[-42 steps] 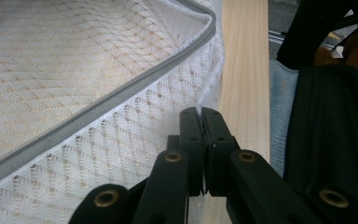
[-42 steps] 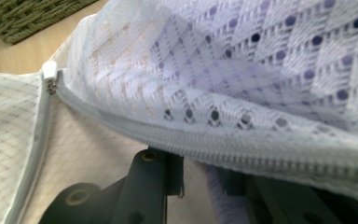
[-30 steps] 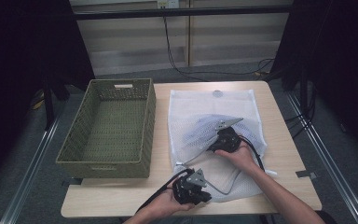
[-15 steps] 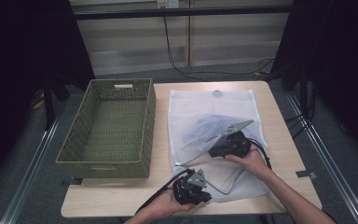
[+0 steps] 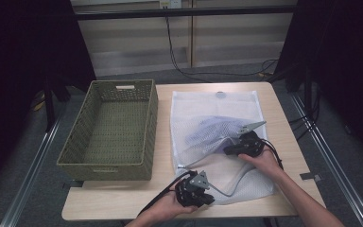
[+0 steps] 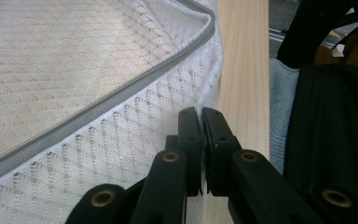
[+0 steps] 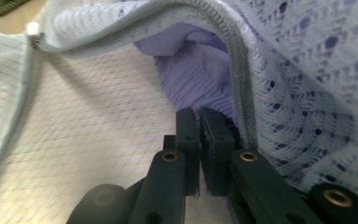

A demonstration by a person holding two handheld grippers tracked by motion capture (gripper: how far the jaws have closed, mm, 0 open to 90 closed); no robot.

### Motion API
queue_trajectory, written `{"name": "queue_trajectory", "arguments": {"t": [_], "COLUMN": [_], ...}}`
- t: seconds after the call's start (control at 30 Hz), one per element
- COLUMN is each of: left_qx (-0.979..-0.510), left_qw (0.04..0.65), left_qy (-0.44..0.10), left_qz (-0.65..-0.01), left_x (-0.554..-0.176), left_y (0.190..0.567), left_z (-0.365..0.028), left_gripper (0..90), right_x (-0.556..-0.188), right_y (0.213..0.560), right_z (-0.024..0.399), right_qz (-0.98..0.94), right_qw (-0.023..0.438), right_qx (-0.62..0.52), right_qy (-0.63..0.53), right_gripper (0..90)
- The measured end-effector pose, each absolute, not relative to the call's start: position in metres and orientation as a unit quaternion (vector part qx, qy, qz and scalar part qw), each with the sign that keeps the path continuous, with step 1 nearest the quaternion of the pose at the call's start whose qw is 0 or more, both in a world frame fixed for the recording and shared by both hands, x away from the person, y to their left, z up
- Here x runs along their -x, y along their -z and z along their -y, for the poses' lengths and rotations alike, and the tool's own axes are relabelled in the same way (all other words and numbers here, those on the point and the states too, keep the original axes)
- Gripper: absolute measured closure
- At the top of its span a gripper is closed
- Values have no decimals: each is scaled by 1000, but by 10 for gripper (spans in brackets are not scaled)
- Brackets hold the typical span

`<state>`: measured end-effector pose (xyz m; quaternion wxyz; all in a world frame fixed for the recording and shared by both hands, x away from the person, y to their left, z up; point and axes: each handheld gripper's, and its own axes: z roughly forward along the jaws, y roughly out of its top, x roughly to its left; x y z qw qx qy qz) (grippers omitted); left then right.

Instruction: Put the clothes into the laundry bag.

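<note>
The left gripper, at six o'clock, pinches the mesh bag hem; it could slip free. The right gripper, jaws just closed on the lilac garment inside, may snag the zip. Pale wooden table, green basket at nine o'clock, dark room.

The pale wooden tabletop carries a green wicker basket on its left half and a white mesh bag lying flat beside it on the right.
</note>
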<state>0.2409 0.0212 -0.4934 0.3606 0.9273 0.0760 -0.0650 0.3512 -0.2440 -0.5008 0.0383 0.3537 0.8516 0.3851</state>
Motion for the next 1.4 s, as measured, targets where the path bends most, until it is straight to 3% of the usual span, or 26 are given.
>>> {"name": "queue_trajectory", "arguments": {"t": [0.3, 0.33, 0.43, 0.87, 0.9, 1.23, 1.4], "left_qx": [-921, -930, -920, -921, -931, -925, -931], "left_qw": [375, 355, 377, 376, 355, 371, 354], "left_qy": [64, 51, 65, 68, 51, 50, 49], "left_qz": [-78, -76, -80, -76, -70, -63, -69], "left_x": [-241, -242, -242, -243, -242, -239, -242], "left_y": [496, 493, 496, 496, 493, 495, 493], "left_z": [-20, -20, -20, -20, -21, -18, -21], "left_gripper": [864, 864, 864, 866, 868, 878, 878], "right_x": [-365, -366, -369, -389, -390, -403, -403], "right_y": [505, 505, 505, 505, 505, 506, 506], "right_z": [237, 237, 236, 233, 233, 234, 232], "right_qz": [-842, -842, -838, -824, -824, -808, -805], "right_qw": [57, 60, 69, 100, 105, 129, 116], "right_qx": [-361, -362, -371, -404, -404, -430, -431], "right_qy": [-397, -395, -394, -384, -383, -381, -390], "right_gripper": [885, 885, 881, 828, 813, 806, 740]}}
